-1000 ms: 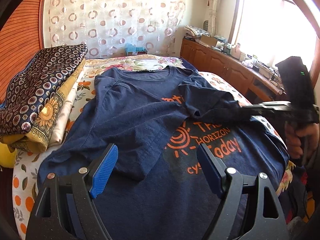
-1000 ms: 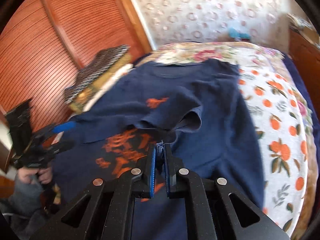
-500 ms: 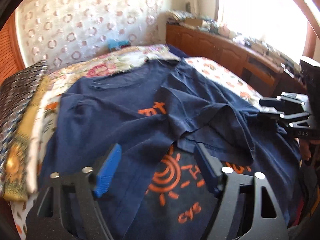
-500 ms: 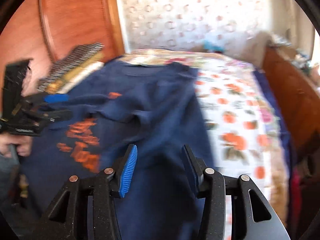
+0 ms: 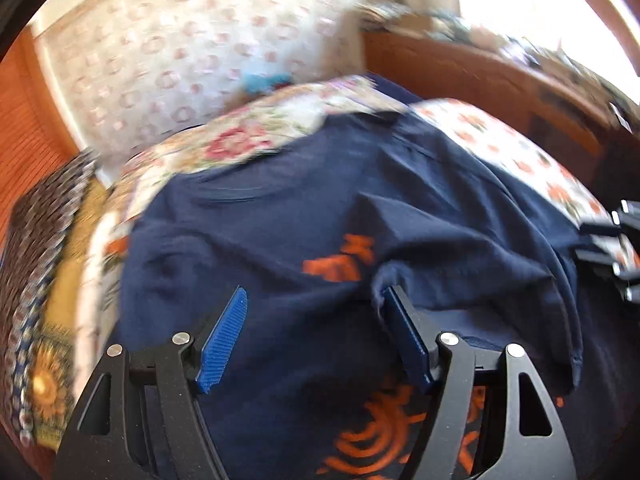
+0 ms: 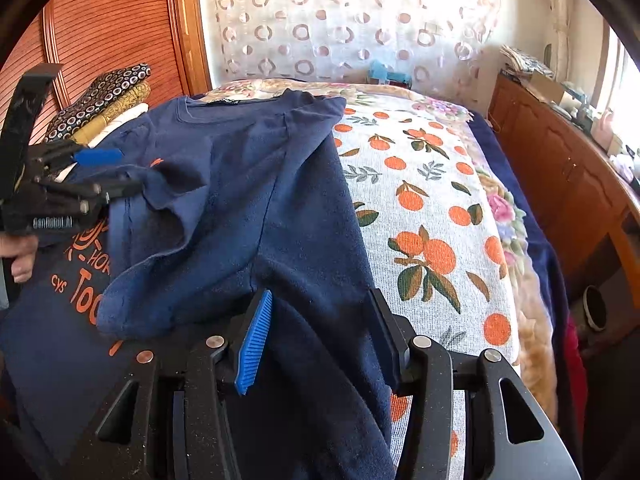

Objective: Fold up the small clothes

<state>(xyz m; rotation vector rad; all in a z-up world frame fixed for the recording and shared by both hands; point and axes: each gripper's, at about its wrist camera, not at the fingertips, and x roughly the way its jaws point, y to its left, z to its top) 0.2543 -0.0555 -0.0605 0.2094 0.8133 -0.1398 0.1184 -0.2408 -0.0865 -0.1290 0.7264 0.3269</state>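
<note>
A navy T-shirt (image 5: 280, 240) with orange print lies on the bed, its two sides folded in over the middle; it also shows in the right wrist view (image 6: 248, 184). My left gripper (image 5: 316, 336) is open and empty, just above the folded sleeve edge near the print. It also shows at the left of the right wrist view (image 6: 108, 172). My right gripper (image 6: 320, 340) is open and empty over the shirt's right folded edge. In the left wrist view it shows at the right edge (image 5: 616, 256).
The bed has an orange-fruit sheet (image 6: 432, 208). A stack of folded patterned fabrics (image 6: 100, 104) lies at the bed's left by the wooden headboard (image 6: 100, 28). A wooden cabinet (image 6: 568, 168) runs along the right under the window.
My right gripper let go of the shirt's sleeve, opened and drew back to the shirt's right edge. My left gripper moved forward over the shirt toward the folded sleeve.
</note>
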